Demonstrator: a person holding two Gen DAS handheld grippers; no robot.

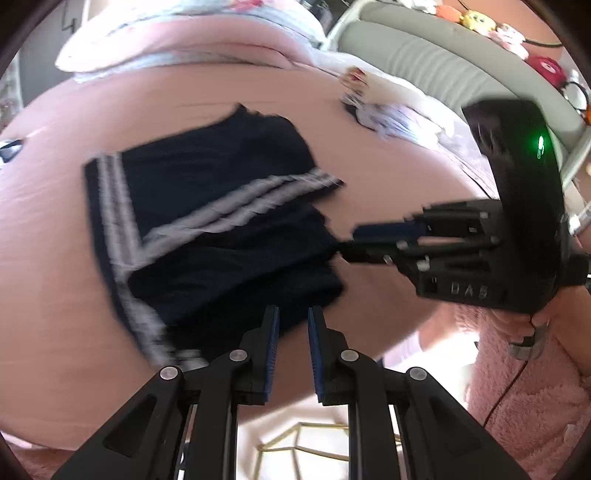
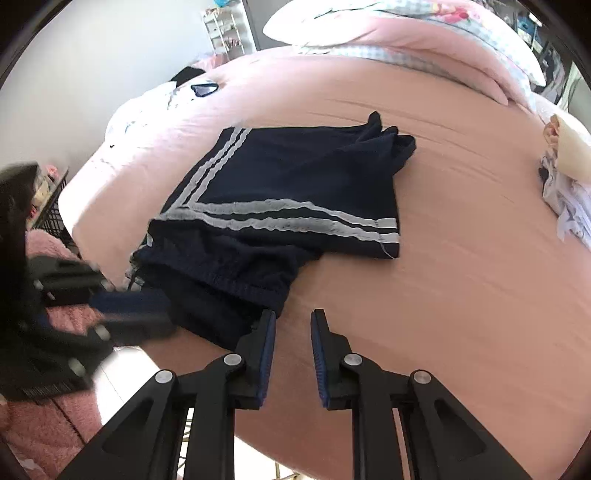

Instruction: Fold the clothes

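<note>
A dark navy garment (image 1: 221,221) (image 2: 288,177) with white stripes lies folded on the pink bed sheet (image 1: 55,258) (image 2: 461,295). My left gripper (image 1: 293,314) hovers over the garment's near edge. Its jaws stand a narrow gap apart with nothing between them. In the right wrist view it (image 2: 166,314) is blurred at the waistband's left end. My right gripper (image 2: 293,317) is at the garment's near corner, jaws a small gap apart over bare sheet, and its left finger (image 2: 266,332) touches the cloth's edge. From the left wrist view its tips (image 1: 345,245) meet the garment's right edge.
Pink pillows and a duvet (image 2: 388,29) lie at the bed's far end. Light clothes are piled at the right (image 2: 569,206) and white ones at the far left (image 2: 147,107). A black crate (image 2: 55,218) and a pink fluffy rug (image 1: 535,387) are beside the bed.
</note>
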